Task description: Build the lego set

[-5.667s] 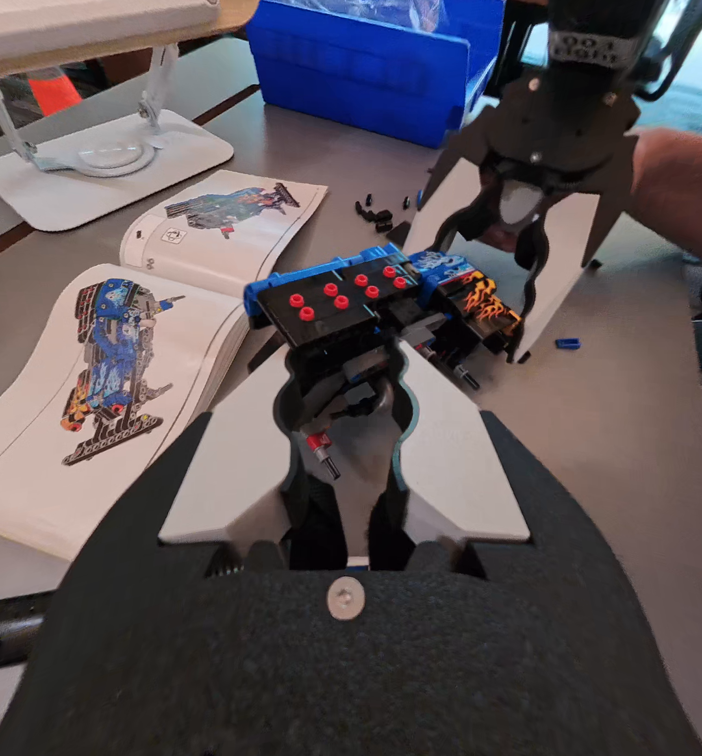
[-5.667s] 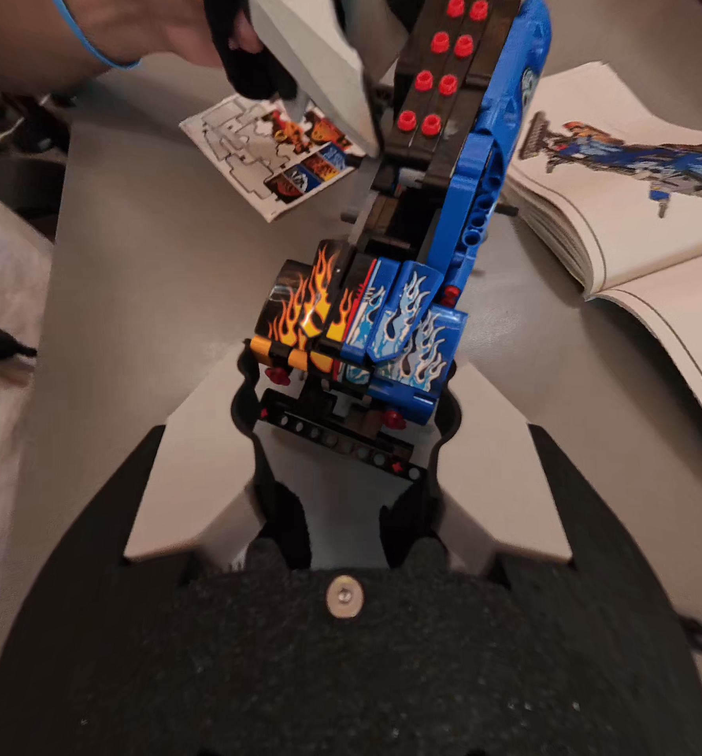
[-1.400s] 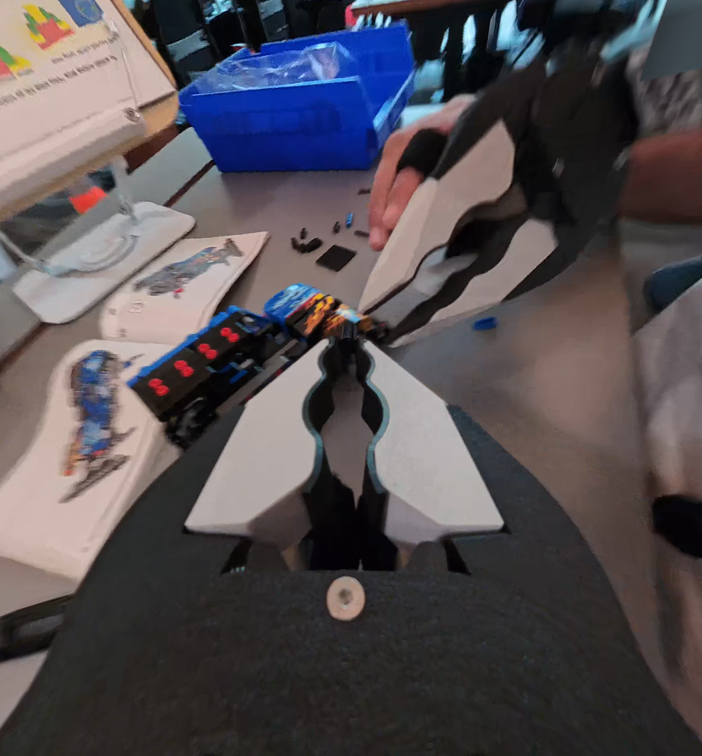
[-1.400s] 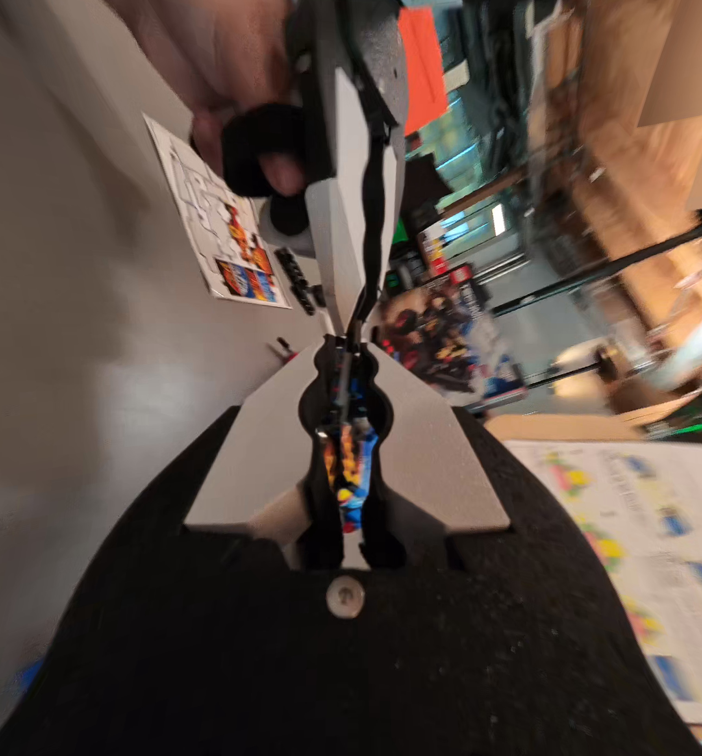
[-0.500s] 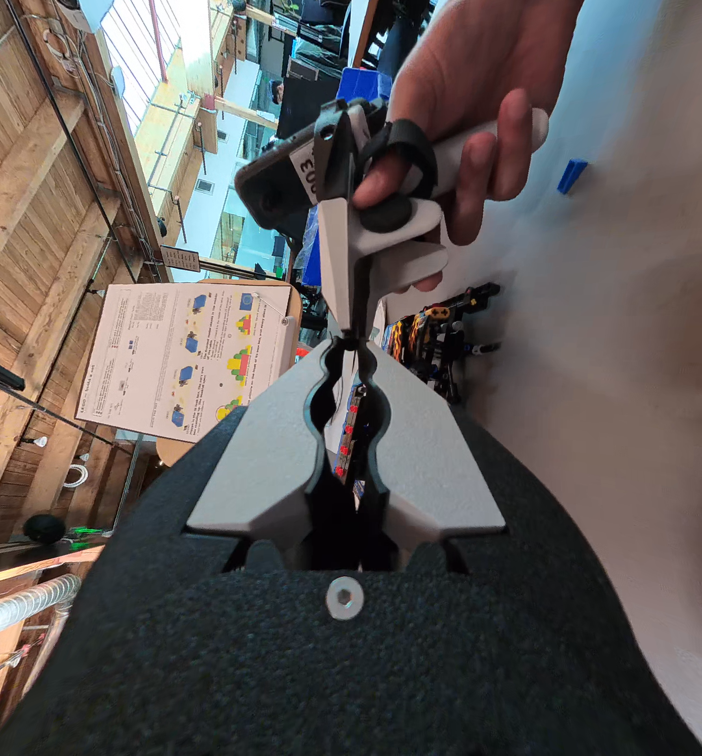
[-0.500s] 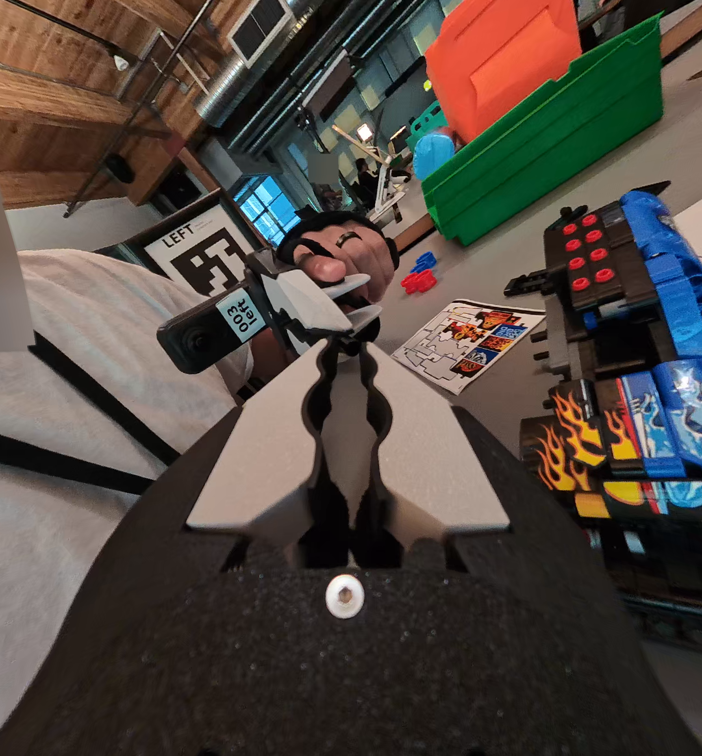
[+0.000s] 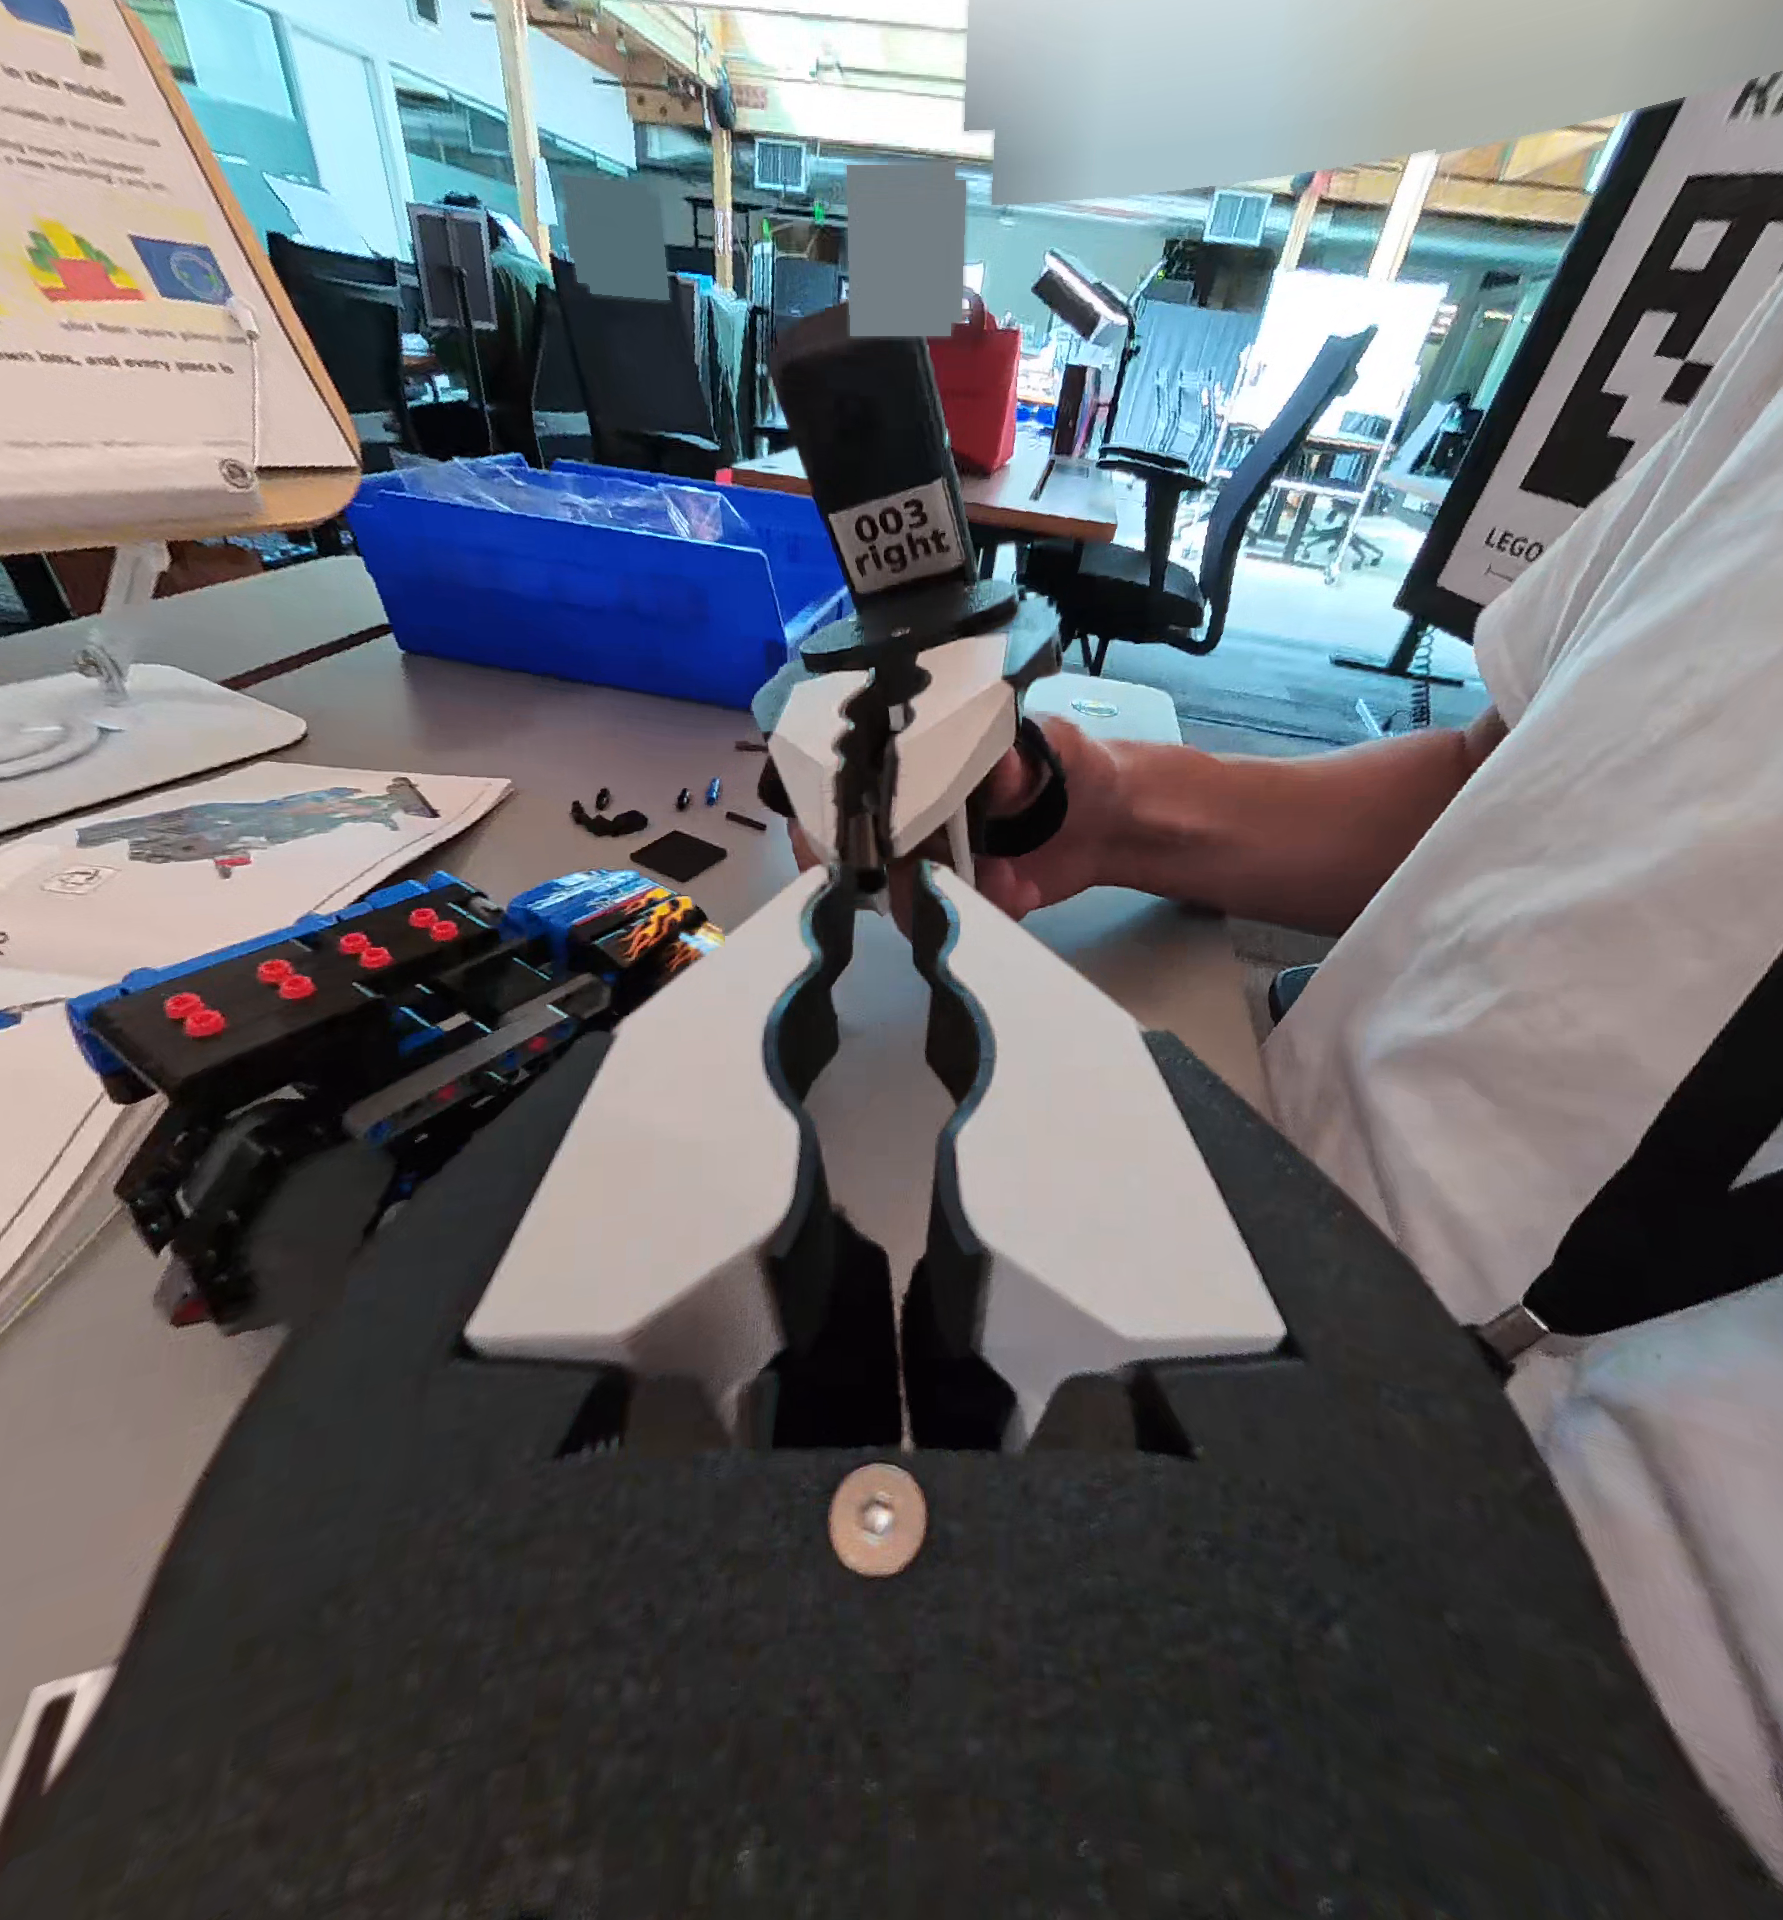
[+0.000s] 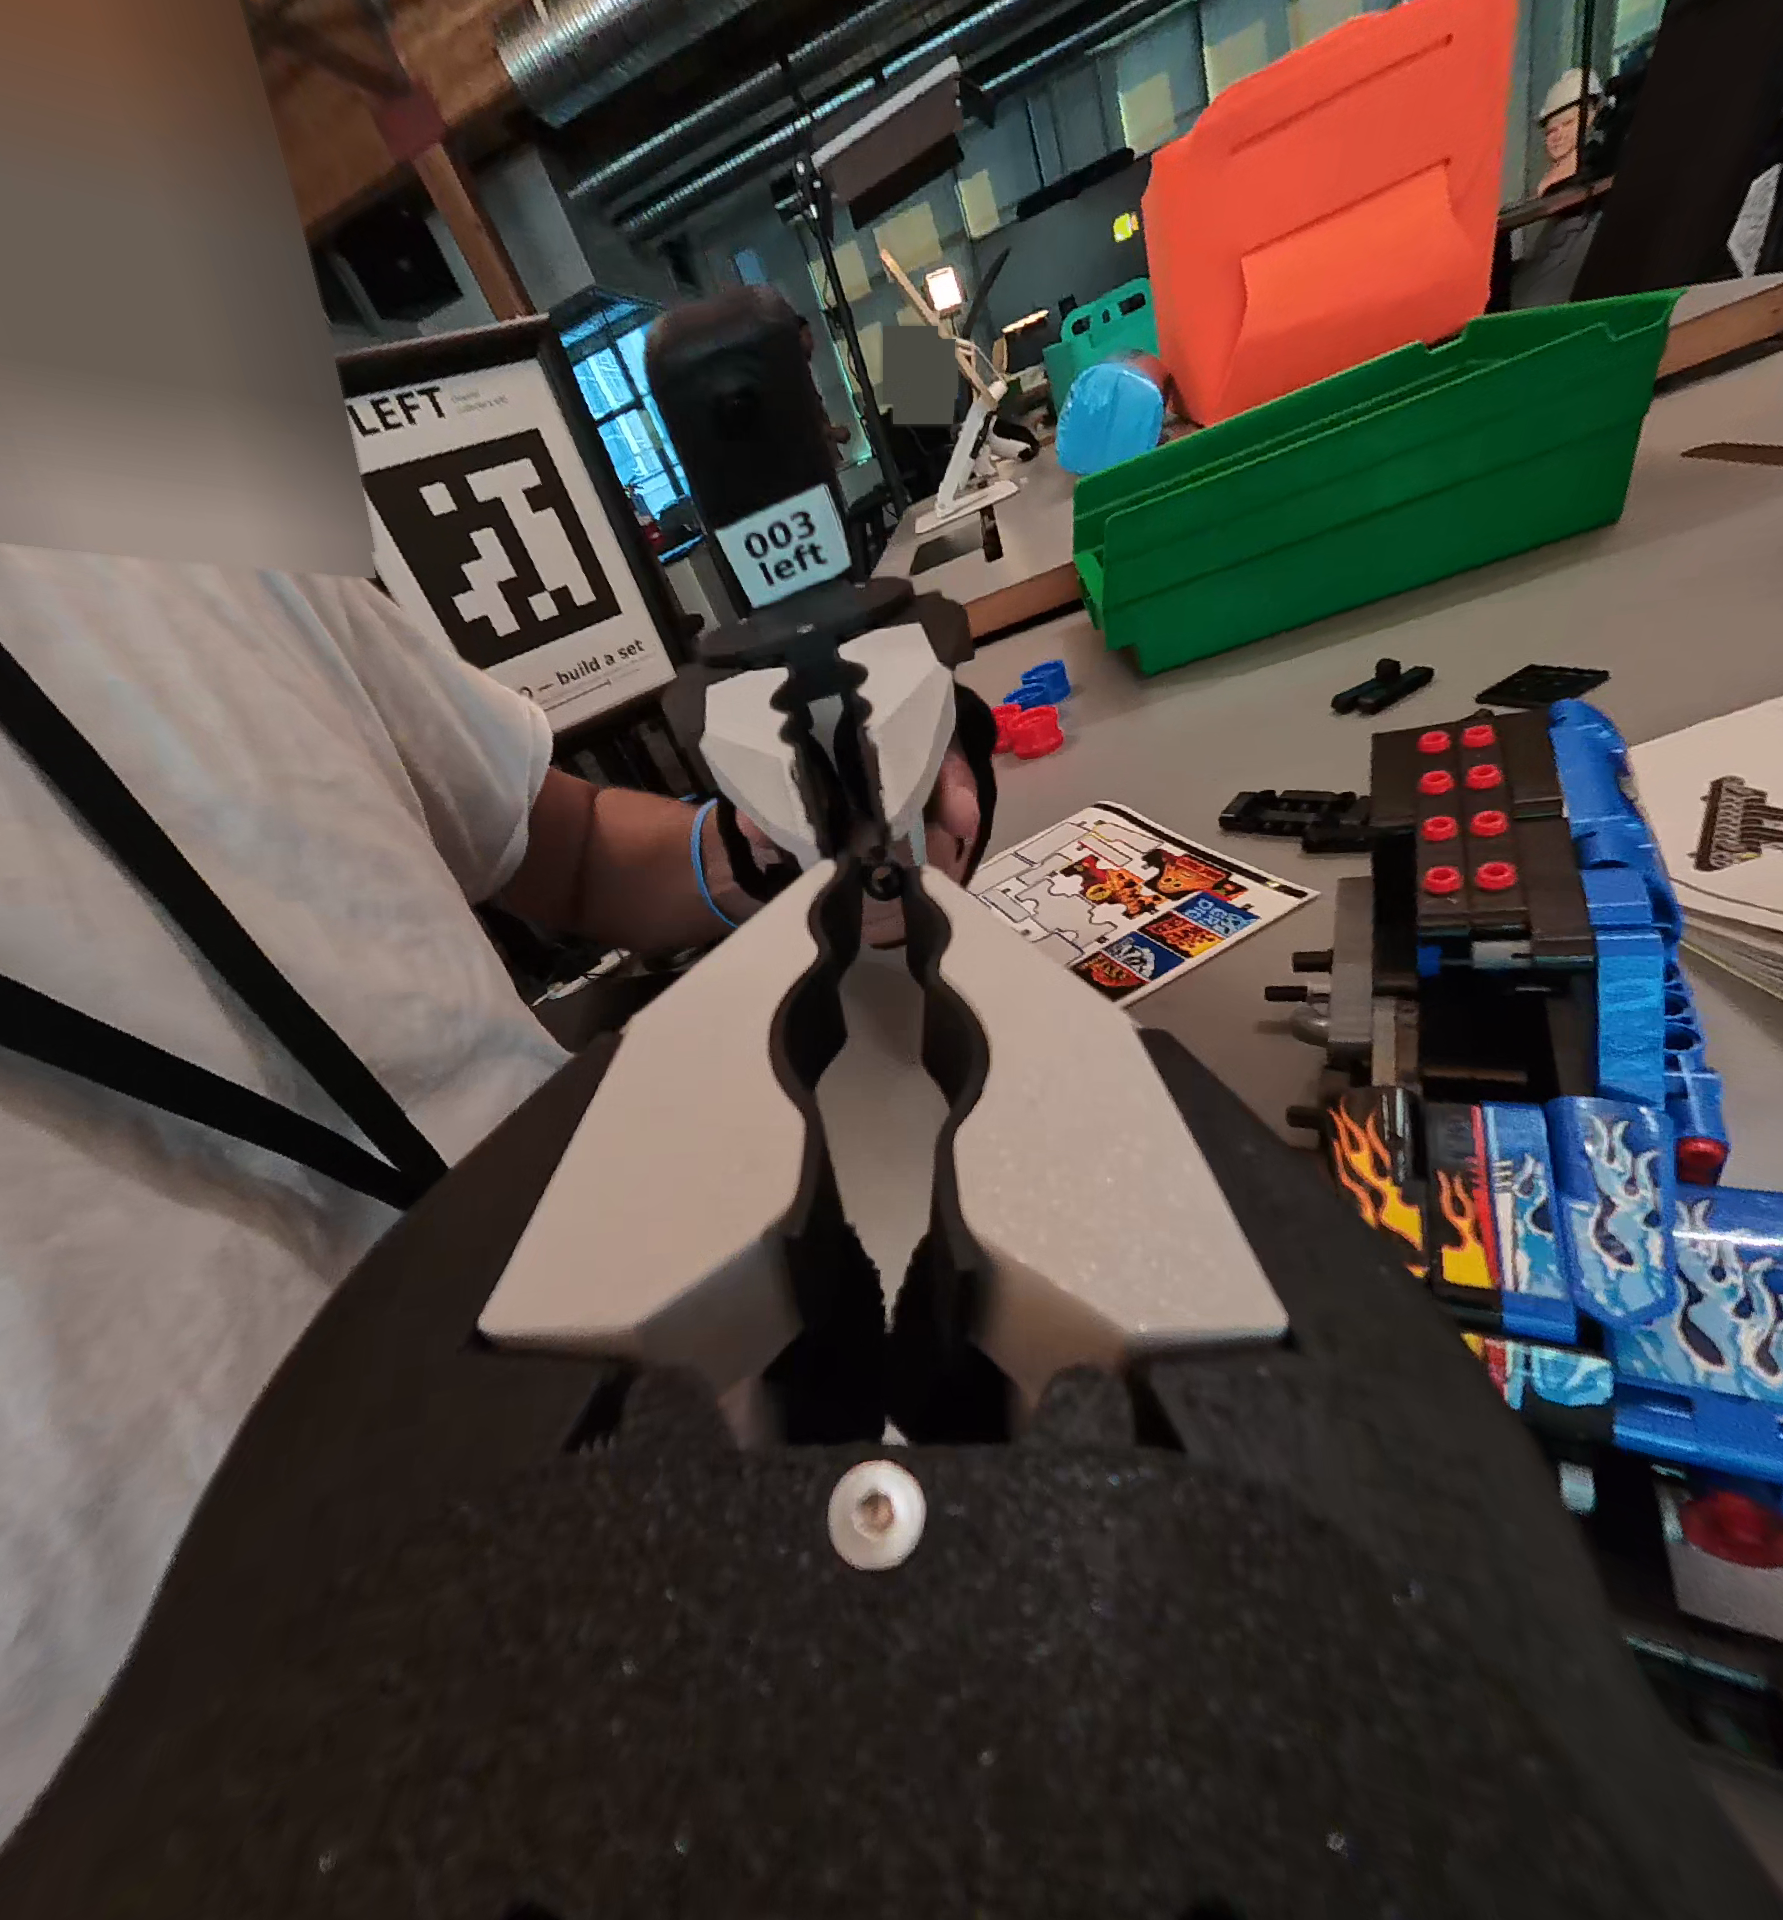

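Note:
The blue and black lego truck (image 7: 347, 997) with red studs and flame stickers lies on the grey table, left of my left gripper; in the right wrist view the truck (image 8: 1552, 1039) is to the right. My left gripper (image 7: 876, 883) and my right gripper (image 8: 876, 894) point at each other, tip to tip, above the table's near edge. Each also shows in the other's view: the right gripper (image 7: 861, 857) and the left gripper (image 8: 871, 862). Both are shut to a narrow slit, and I see nothing held in either. Neither touches the truck.
The open instruction booklet (image 7: 243, 842) lies behind the truck. A sticker sheet (image 8: 1136, 904), small black parts (image 7: 612, 816), and red and blue rims (image 8: 1032, 717) lie loose. A blue bin (image 7: 575, 592) and a green bin (image 8: 1365, 509) stand farther back. The person's white shirt (image 7: 1593, 935) is close by. My two grippers' fingertips are within a few centimetres of each other.
Both grippers have let go of the truck, which now lies on the table. The left gripper has rolled back upright, and the two grippers stay tip to tip.

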Action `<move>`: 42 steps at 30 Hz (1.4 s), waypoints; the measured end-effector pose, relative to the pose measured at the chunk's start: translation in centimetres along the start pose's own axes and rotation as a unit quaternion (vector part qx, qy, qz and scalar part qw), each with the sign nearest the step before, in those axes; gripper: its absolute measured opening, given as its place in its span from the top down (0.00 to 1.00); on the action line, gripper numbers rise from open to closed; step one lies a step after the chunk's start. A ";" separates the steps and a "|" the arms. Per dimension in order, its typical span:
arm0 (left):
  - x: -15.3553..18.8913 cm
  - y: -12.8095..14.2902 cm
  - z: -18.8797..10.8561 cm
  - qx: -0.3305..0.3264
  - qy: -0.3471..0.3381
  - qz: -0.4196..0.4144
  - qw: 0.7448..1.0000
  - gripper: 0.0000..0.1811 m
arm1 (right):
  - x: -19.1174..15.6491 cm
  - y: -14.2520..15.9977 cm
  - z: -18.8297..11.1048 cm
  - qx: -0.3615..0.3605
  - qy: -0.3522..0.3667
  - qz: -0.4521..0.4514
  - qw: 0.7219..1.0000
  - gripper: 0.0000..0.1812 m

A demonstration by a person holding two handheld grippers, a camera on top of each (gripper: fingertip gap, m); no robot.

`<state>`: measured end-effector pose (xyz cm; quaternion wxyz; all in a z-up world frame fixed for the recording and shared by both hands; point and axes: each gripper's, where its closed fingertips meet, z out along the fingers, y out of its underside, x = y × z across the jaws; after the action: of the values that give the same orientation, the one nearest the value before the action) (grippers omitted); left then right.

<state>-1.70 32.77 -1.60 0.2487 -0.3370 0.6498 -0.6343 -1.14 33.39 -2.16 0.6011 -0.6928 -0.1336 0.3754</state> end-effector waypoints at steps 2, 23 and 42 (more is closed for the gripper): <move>0.0 0.0 0.2 -0.002 -0.010 0.018 1.000 0.95 | -0.3 -0.3 0.1 0.010 -0.013 0.007 1.000 0.96; 0.2 0.2 0.7 -0.065 -0.105 0.302 0.945 0.97 | -1.1 0.3 0.2 0.031 -0.100 0.197 0.975 0.97; -0.6 0.5 0.5 -0.062 -0.117 0.306 0.943 0.97 | -1.1 -0.3 0.0 0.044 -0.127 0.230 0.964 0.91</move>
<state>-1.02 32.89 -2.23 0.4836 -0.2086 0.7258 -0.4426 -1.78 32.78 -1.49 0.5065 -0.6241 -0.0292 0.5943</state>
